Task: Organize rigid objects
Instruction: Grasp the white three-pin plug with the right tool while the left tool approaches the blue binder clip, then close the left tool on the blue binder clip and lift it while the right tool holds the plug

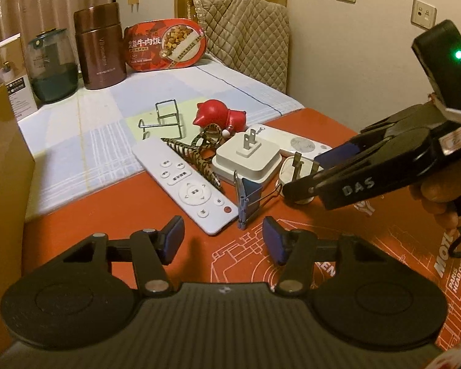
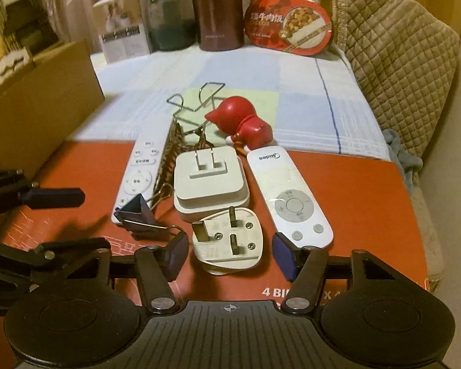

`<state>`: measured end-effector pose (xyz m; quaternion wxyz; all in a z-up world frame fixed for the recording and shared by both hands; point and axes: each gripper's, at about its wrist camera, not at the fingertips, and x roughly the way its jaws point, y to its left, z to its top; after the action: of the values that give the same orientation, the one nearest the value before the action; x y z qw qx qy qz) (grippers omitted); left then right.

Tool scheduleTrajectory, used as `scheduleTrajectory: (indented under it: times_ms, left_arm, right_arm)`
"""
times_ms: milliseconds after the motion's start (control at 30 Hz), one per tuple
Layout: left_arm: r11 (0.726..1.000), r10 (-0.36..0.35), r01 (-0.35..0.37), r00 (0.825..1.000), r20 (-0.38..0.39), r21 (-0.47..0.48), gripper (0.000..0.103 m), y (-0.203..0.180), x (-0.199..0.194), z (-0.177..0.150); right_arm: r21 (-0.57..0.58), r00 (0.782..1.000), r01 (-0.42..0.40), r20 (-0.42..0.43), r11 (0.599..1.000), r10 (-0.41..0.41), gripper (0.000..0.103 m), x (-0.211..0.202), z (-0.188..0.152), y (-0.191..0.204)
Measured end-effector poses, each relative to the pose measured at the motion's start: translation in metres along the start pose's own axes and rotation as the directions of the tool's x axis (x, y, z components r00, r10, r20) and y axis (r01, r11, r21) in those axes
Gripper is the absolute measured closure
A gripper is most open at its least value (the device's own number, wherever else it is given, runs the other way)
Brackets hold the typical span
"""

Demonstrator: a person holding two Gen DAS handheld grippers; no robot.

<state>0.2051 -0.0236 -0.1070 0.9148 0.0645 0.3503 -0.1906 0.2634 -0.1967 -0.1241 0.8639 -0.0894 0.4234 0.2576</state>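
Surface (image 2: 368, 184): we see a red mat with white print over a pale checked cloth; it carries every loose item.
Back row: a brown flask (image 2: 215, 9), a green jar (image 2: 169, 21), a boxed meal (image 2: 289, 27) and a carton (image 2: 124, 27) stand well apart from the work, so we ignore them.
Long remote (image 1: 184, 181): it lies beside the left tool and just touches the blue binder clip (image 1: 246, 196); we avoid nudging it.
Midea remote (image 2: 289, 190): it lies just right of the plug; its near end sits close to the right pad, so we keep that pad clear of it.
Square adapter (image 2: 210, 181): prongs up, it touches the far side of the plug and blocks any push forward.
Right tool (image 2: 230, 255): its jaws stand partly open astride the three-pin plug (image 2: 227, 243), which lies pins up on the mat; the pads flank the body without pressing. We judge the step to be closing on its flat sides, low on the body, then lifting straight up.
Left tool (image 1: 222, 240): partly open, empty, just short of the binder clip.
Small clutter: a red figurine (image 2: 246, 123), a wire stand (image 2: 196, 98) and a patterned hair clip (image 2: 169, 147) lie behind.
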Motion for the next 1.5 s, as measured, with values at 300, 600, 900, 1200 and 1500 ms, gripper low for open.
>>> scheduleTrajectory:
  times_ms: [300, 600, 900, 1200, 1500]
  left_arm:
    - [0.998, -0.037, 0.036, 0.999, 0.02, 0.042, 0.067, -0.007, 0.015, 0.009]
    - [0.997, -0.059, 0.057, 0.997, 0.039, 0.044, 0.092, -0.015, 0.026, 0.017]
    - [0.999, -0.035, 0.035, 0.999, 0.004, 0.019, 0.093, -0.018, -0.017, -0.013]
    - [1.0, 0.019, -0.019, 1.0, -0.013, -0.023, 0.093, 0.003, -0.06, -0.044]
    - [0.999, 0.04, -0.04, 0.999, 0.002, -0.008, 0.09, -0.003, -0.066, -0.048]
  right_arm:
    - [0.055, 0.999, -0.001, -0.033, 0.998, 0.003, 0.057, -0.006, -0.003, -0.005]
    - [0.081, 0.999, 0.0, -0.038, 0.997, 0.003, 0.057, -0.011, -0.005, -0.008]
    - [0.075, 0.999, -0.035, -0.022, 0.997, 0.037, 0.057, -0.018, -0.006, 0.012]
    - [0.048, 0.998, -0.067, 0.002, 0.997, 0.067, 0.057, -0.031, -0.002, 0.04]
    - [0.038, 0.996, -0.088, 0.0, 0.995, 0.088, 0.057, -0.028, 0.002, 0.057]
